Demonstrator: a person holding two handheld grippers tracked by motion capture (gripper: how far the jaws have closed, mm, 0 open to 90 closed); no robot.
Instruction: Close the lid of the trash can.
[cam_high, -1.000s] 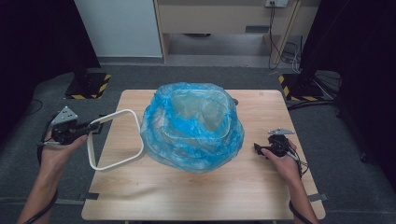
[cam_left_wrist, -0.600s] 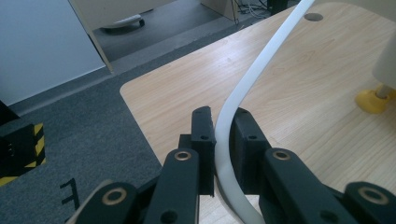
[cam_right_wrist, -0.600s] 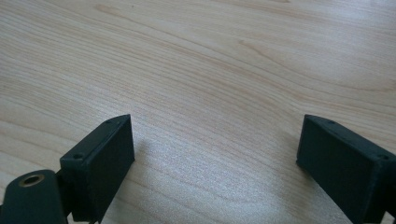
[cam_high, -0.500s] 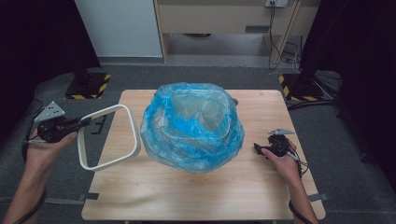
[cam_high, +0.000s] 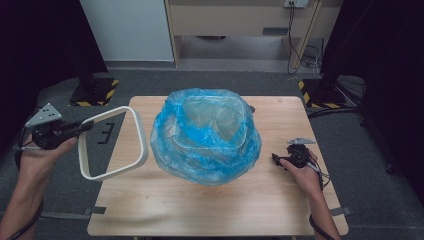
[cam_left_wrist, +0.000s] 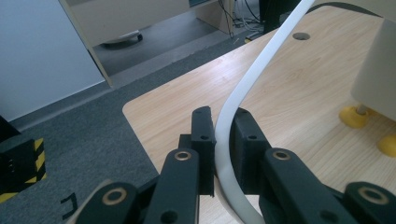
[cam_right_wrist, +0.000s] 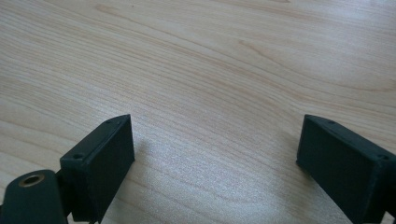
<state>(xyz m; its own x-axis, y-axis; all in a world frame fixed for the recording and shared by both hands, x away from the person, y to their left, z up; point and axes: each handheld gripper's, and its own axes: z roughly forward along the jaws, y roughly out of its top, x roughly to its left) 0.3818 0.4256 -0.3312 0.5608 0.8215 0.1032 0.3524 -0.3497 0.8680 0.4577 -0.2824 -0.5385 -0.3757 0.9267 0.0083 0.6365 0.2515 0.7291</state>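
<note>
A pale wooden bench (cam_high: 200, 205) is standing on grey carpet, with a white panel and a light wooden cabinet behind it and dark curtains hanging at both sides. Black-and-yellow striped feet are sitting on the floor near the two far corners. At the bench's left edge the left claw (cam_high: 82, 127) is gripping a white rounded-square frame (cam_high: 142, 145) by its rim, holding it in the air, tilted, partly over the bench and partly over the floor. In the left gripper view its jaws are pressing on the white frame (cam_left_wrist: 233, 107). In the middle of the bench a container draped in a blue plastic bag (cam_high: 205, 140) is resting. Near the right edge the right claw (cam_high: 275, 159) is lying low on the wood, its jaws standing wide with nothing between them.
</note>
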